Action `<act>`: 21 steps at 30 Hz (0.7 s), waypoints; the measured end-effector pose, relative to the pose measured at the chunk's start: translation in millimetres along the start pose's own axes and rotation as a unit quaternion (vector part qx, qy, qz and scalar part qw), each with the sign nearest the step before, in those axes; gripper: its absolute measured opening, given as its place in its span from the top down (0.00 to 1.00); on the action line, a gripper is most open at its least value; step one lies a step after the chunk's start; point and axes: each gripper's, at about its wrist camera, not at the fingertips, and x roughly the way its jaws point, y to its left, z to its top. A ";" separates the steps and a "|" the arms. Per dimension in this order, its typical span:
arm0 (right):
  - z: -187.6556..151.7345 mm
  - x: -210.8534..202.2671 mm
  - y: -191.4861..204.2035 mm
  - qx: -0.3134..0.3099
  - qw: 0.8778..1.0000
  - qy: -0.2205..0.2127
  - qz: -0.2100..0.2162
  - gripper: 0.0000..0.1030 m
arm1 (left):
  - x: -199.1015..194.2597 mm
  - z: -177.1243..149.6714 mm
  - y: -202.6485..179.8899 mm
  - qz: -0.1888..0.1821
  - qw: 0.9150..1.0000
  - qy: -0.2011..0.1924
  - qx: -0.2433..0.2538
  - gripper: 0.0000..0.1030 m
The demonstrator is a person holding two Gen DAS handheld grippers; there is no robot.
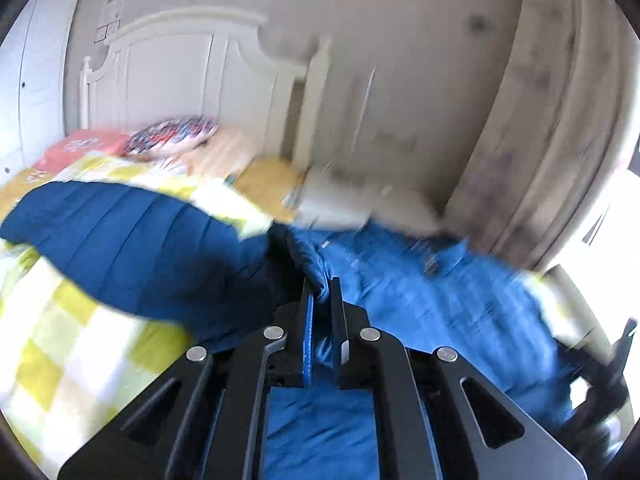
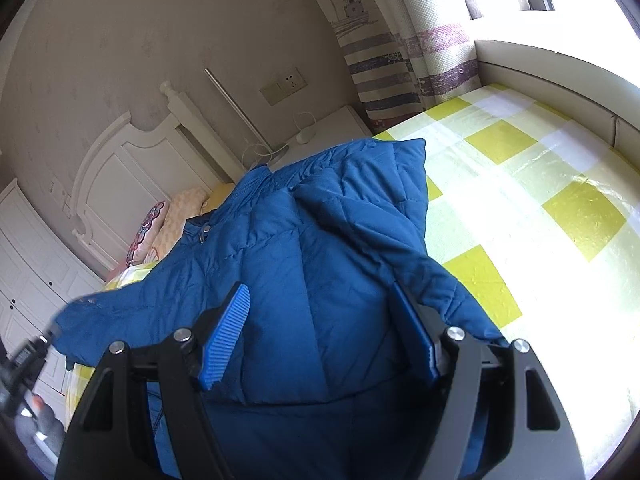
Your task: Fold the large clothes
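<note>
One wide bed [image 2: 520,184] with a yellow check cover carries the blue padded jacket [image 2: 304,240], which spreads ahead of and beneath both claws. The left gripper [image 1: 322,292] is pressed together, pinching a bunched edge of the jacket between its fingers; the right gripper [image 2: 324,332] is spread wide, straddling the quilted panel without gripping. A good fold probably needs the left pinch kept firm while the right claw pins the cloth flat

Bedroom, bed [image 2: 520,184] (white headboard [image 1: 176,76]), probably home
</note>
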 end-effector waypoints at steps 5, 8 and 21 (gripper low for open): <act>1.5 2.5 0.4 -0.001 1.000 -0.001 -0.002 0.31 | 59.1 -33.0 33.4 0.023 0.990 0.136 -0.017 0.87; 2.2 3.7 0.4 -0.001 1.000 -0.001 -0.003 0.31 | 40.5 -24.7 50.0 0.000 0.996 0.082 -0.045 0.85; 3.6 5.4 1.2 -0.009 1.000 -0.003 -0.010 0.30 | 80.4 -27.8 -27.2 0.000 0.990 0.097 0.106 0.11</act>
